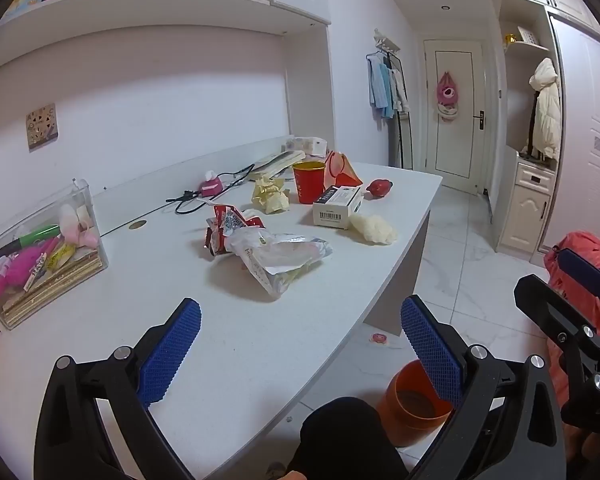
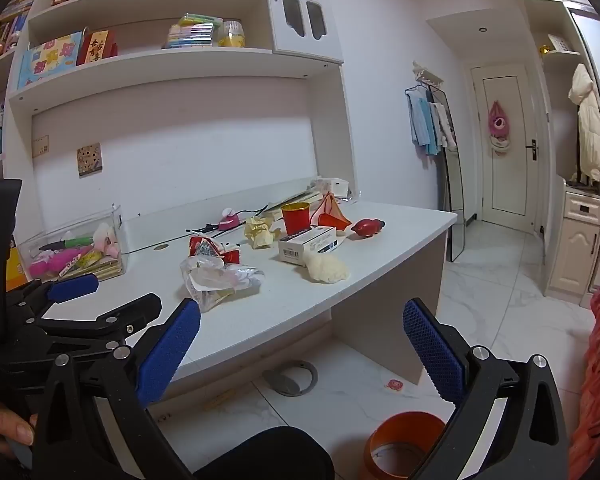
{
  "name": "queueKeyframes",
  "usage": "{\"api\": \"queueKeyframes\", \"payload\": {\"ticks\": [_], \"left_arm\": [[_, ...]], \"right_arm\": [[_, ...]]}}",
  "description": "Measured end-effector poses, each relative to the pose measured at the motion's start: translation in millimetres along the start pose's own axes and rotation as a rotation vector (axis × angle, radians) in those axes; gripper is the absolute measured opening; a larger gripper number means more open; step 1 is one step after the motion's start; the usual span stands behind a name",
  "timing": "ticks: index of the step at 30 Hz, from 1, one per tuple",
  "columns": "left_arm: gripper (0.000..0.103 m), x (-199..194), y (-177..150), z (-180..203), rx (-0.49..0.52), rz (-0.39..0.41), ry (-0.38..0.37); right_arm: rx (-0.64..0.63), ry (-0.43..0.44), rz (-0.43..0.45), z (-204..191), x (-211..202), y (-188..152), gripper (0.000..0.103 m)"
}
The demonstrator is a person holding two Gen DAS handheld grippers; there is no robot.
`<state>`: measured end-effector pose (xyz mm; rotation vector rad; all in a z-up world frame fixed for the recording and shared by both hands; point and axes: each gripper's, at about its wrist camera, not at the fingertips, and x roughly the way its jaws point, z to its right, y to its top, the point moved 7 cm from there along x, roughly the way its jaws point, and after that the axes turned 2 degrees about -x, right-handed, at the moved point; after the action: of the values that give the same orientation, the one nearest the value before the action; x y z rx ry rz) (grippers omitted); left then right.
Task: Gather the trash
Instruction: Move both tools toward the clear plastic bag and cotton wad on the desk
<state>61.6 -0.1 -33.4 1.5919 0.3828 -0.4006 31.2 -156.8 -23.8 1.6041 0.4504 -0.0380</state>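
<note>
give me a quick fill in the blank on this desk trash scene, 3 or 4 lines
1. Both the left gripper and the right gripper have their jaws ____.
2. The paper cup standing on the desk is ____ in colour.
3. The orange bin stands on the ____, beside the desk.
4. The crumpled ball of paper left of the cup is ____.

Missing words: open; red; floor; yellow

Soft, even indoor light falls from overhead with a cool pinkish cast. The crumpled clear plastic wrapper (image 1: 278,258) throws a faint shadow on the white tabletop (image 1: 228,344). Both fisheye views bow straight lines, with dark vignetted corners. Focus is sharp; no glare.
</note>
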Motion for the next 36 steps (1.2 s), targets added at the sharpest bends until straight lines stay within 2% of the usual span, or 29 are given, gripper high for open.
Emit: {"api": "queueKeyframes", "payload": {"ticks": [14, 18, 36], "left_arm": [[0.099, 5, -3, 1, 0.001, 0.003, -0.015], [0.099, 6, -8, 2, 0.017, 0.007, 0.006], [0.099, 18, 1, 4, 0.019, -0.037, 0.019]], "right_arm": [[-0.002, -0.001, 0.002, 1, 1, 0, 0.099], [-0.001, -0.001, 0.000, 2, 1, 1, 0.099], [0.014, 0.000, -0.017, 15, 17, 7, 0.099]]}}
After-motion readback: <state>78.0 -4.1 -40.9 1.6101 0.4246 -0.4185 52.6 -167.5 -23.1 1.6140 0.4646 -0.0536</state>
